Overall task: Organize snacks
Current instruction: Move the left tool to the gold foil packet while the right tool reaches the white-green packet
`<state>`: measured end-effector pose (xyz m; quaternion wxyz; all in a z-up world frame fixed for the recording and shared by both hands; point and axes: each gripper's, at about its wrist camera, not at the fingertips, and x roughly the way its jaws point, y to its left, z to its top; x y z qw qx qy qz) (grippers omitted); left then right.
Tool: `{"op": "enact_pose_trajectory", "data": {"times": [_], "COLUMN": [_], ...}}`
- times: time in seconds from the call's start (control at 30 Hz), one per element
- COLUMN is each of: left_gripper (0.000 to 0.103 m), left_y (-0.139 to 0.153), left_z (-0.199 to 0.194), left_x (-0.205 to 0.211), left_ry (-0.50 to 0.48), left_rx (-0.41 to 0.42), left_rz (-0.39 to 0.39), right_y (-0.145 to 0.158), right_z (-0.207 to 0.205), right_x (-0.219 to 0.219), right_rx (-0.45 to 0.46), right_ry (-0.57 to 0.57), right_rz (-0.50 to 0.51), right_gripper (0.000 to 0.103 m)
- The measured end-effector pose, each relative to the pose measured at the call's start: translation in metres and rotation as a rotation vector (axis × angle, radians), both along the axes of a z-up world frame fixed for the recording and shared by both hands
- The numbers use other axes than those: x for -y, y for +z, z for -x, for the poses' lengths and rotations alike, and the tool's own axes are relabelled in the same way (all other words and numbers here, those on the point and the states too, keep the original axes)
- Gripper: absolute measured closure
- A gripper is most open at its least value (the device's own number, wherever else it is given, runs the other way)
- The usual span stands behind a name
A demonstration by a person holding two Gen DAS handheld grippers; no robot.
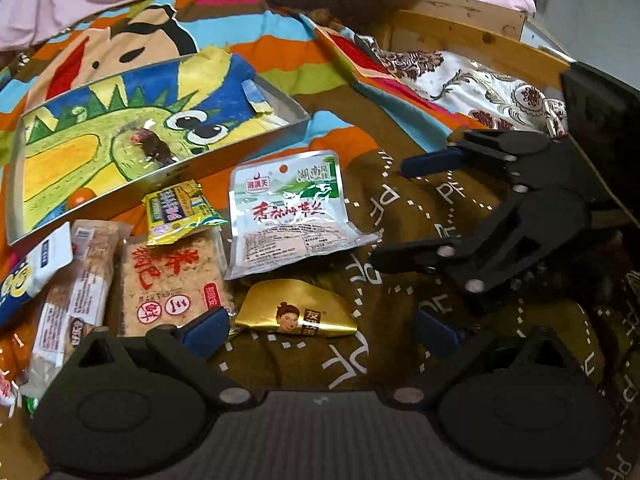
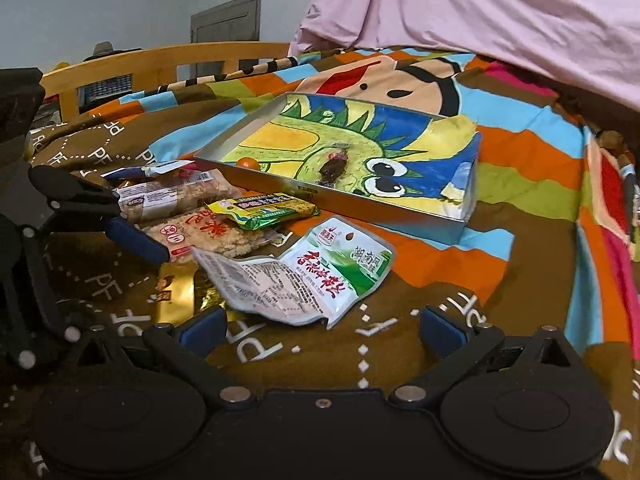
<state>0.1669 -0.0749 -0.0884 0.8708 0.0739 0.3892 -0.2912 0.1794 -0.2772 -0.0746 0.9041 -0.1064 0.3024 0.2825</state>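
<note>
Several snack packets lie on a brown blanket. A white-and-green packet (image 1: 288, 216) (image 2: 304, 276) lies just ahead of my open right gripper (image 2: 322, 328). A gold packet (image 1: 296, 316) (image 2: 176, 292) rests just ahead of the empty fingers of my open left gripper (image 1: 322, 332). A yellow-green packet (image 1: 180, 210) (image 2: 260, 208) lies on a rice-cracker packet (image 1: 172, 280) (image 2: 212, 236). Behind them stands a shallow tray (image 1: 280, 100) (image 2: 460, 224) lined with a dragon drawing; it holds a dark wrapped sweet (image 1: 150, 146) (image 2: 332, 168) and a small orange ball (image 1: 78, 198) (image 2: 246, 163). The right gripper (image 1: 390, 212) shows open at the right of the left wrist view.
More packets (image 1: 76, 292) are piled at the left. A striped cartoon blanket (image 2: 520, 148) lies under the tray, with a pink sheet (image 2: 480, 12) behind it. A wooden bed rail (image 2: 160, 56) and a floral cushion (image 1: 460, 80) border the area.
</note>
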Motion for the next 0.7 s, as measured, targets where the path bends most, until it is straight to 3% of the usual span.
{"op": "enact_pose_trajectory", "data": {"times": [0.47,0.63,0.7], "left_gripper": [0.006,0.006,0.006], "left_y": [-0.003,-0.002,-0.002], "left_z": [-0.011,-0.013,-0.015], "left_x": [0.007,0.008,0.009], "left_ry": [-0.028,-0.004,0.01], "left_rx": [-0.024,-0.036,-0.041], "left_rz": [-0.045,-0.041,-0.034], "right_y": [-0.024,-0.023,-0.023], "right_z": [-0.053,-0.058,-0.058], "right_x": [-0.007,-0.006,-0.004], "right_rx": [-0.099,-0.114,-0.114], "right_ry": [0.056,0.034,0.015], "right_rz": [-0.121,-0.186,-0.208], "right_gripper": [0.001,0.007,0.016]}}
